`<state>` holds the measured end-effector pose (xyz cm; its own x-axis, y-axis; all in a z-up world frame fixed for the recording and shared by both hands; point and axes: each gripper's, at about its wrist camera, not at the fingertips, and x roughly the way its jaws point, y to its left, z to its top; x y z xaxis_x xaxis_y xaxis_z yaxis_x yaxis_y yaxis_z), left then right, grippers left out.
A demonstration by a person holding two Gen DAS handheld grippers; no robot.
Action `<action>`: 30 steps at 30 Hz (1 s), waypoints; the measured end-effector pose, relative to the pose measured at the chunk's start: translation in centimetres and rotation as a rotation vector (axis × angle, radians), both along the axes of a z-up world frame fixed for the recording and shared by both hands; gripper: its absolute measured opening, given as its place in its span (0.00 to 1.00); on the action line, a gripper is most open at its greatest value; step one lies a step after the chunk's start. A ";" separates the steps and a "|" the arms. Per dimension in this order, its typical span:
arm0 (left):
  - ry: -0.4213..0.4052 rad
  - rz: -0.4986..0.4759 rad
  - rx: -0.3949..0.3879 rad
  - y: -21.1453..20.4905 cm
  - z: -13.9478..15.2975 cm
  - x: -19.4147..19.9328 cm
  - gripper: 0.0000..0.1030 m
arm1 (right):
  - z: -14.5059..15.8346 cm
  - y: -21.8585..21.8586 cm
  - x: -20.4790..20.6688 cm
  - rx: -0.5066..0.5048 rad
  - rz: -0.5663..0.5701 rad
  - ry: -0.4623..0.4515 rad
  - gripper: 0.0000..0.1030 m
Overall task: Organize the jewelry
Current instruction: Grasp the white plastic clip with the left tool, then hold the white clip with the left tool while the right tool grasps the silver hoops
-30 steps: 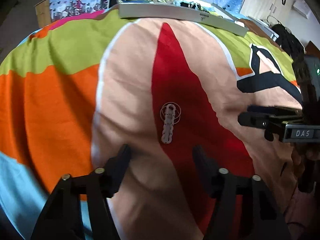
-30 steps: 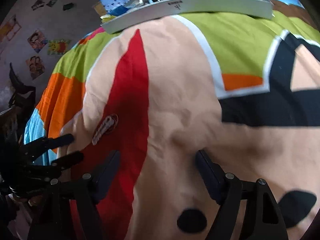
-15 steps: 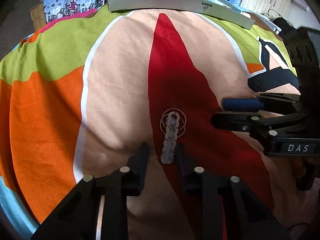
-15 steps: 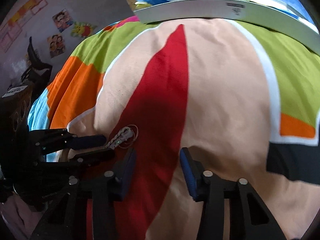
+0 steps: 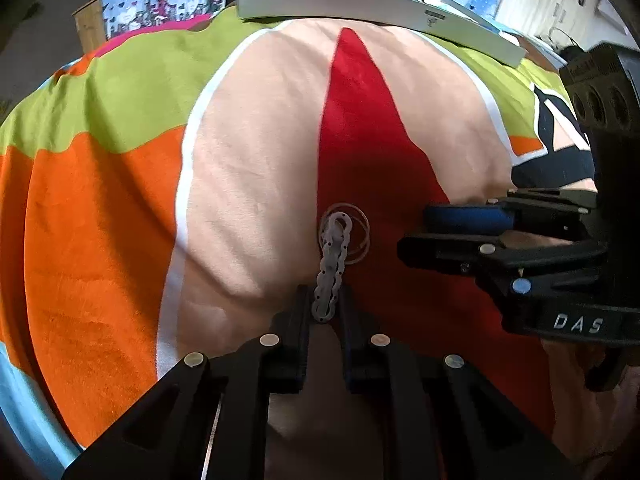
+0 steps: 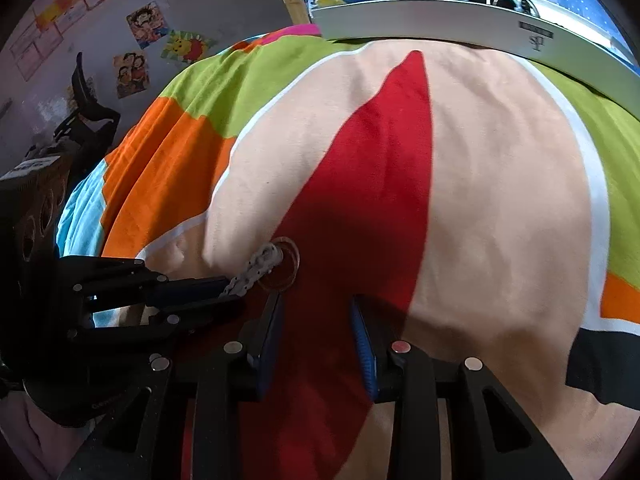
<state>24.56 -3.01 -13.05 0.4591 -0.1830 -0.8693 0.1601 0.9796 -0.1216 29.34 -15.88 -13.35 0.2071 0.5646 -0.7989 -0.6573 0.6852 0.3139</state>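
The left gripper [image 5: 325, 312] has its jaws clenched on the near end of the silver bracelet [image 5: 333, 264], which lies on the blanket [image 5: 248, 184]. The right gripper's [image 6: 316, 320] jaws stand released just beside it. The tray [image 6: 440, 26], far ahead, awaits it; the lift and delivery remain.

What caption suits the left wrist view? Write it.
Left gripper closes on a silver chain lying on the colourful blanket.
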 end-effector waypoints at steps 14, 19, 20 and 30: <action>0.041 0.124 -0.117 3.4 0.6 -0.4 0.01 | 0.0 2.8 0.8 0.035 0.026 -0.021 0.26; 0.041 0.164 -0.131 4.2 0.7 -0.8 0.01 | -0.3 3.9 1.1 0.051 0.034 -0.014 0.25; 0.041 0.172 -0.134 4.4 0.8 -0.8 0.01 | -0.3 3.9 1.2 0.062 0.035 -0.008 0.25; 0.046 0.191 -0.152 4.8 0.9 -0.6 0.01 | -0.8 5.3 1.5 0.050 0.038 -0.008 0.13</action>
